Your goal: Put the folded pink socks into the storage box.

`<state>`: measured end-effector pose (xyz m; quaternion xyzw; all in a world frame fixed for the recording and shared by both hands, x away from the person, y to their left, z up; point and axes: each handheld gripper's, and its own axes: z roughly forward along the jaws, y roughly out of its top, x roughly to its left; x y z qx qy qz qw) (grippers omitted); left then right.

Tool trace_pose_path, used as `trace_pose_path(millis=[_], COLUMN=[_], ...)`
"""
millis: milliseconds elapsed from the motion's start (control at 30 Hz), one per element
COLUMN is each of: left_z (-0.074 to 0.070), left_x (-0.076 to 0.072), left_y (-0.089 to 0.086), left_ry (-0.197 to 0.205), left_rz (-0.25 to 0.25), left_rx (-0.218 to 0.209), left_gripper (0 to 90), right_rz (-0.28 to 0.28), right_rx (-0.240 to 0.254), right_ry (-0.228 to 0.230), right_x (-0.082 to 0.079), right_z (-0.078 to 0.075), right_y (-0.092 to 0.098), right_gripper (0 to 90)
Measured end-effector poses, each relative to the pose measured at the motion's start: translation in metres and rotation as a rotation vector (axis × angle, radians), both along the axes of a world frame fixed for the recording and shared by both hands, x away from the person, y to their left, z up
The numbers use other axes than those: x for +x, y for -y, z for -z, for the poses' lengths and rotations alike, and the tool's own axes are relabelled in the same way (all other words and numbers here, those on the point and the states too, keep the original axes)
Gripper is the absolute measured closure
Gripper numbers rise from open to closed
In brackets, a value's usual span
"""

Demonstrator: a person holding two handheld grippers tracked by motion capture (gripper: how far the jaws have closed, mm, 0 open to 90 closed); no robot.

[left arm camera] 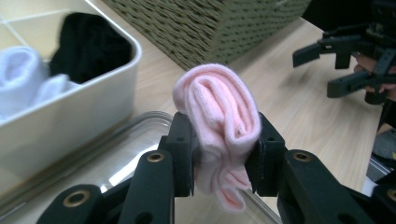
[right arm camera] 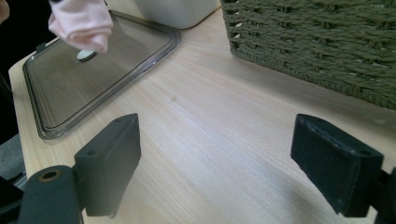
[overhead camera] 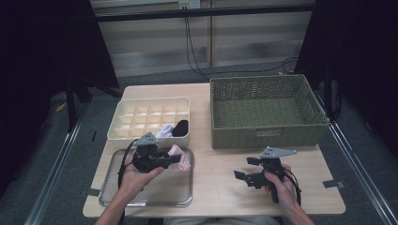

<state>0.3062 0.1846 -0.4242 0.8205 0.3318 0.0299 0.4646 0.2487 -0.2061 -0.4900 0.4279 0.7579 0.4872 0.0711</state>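
While the left claw (left arm camera: 219,163) pinches a rolled pink sock (left arm camera: 219,126) between its jaws at lower centre, a clear tray (overhead camera: 112,187) lies beneath it. Lower right, the right claw (overhead camera: 245,168) hangs spread and empty over the bare worktop (overhead camera: 220,183). Beyond, a cream divided box (overhead camera: 141,115) holds white and black socks; upper right stands a green wicker basket (overhead camera: 267,133).

A light wooden table (overhead camera: 220,183) is carrying a clear tray (overhead camera: 155,199), a cream divided organizer (overhead camera: 123,132) just behind it, and a green woven basket (overhead camera: 267,131) (right side).
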Motion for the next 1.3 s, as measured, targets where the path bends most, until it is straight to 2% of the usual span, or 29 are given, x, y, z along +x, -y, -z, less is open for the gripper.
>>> trace_pose_path(millis=[200, 267, 533, 933, 1233, 1300], left_z=[-0.008, -0.01, -0.017, -0.028, -0.034, -0.034], left_x=[0.007, 0.008, 0.012, 0.017, 0.029, 0.031], left_y=[-0.017, -0.022, -0.042, -0.062, -0.076, -0.079], left_ry=[0.026, 0.032, 0.065, 0.115, 0.121, 0.122], left_rz=[-0.049, -0.065, -0.112, -0.169, -0.217, -0.227], left_rx=[-0.009, -0.028, -0.035, -0.014, 0.009, 0.0], left_gripper=[66.6, 66.6, 66.6, 66.7, 66.7, 66.7], right_rz=[-0.007, -0.004, -0.002, -0.002, -0.003, -0.002], right_rx=[-0.003, 0.001, -0.004, -0.007, -0.008, -0.009], right_ry=[-0.008, -0.005, -0.008, -0.011, -0.014, -0.015], right_x=[-0.001, -0.001, 0.001, 0.001, 0.001, 0.001], right_z=[0.001, 0.001, 0.001, 0.002, 0.002, 0.002], right_y=[-0.002, -0.002, -0.002, -0.002, -0.003, -0.003], right_gripper=[15.5, 15.5, 15.5, 15.5, 15.5, 15.5])
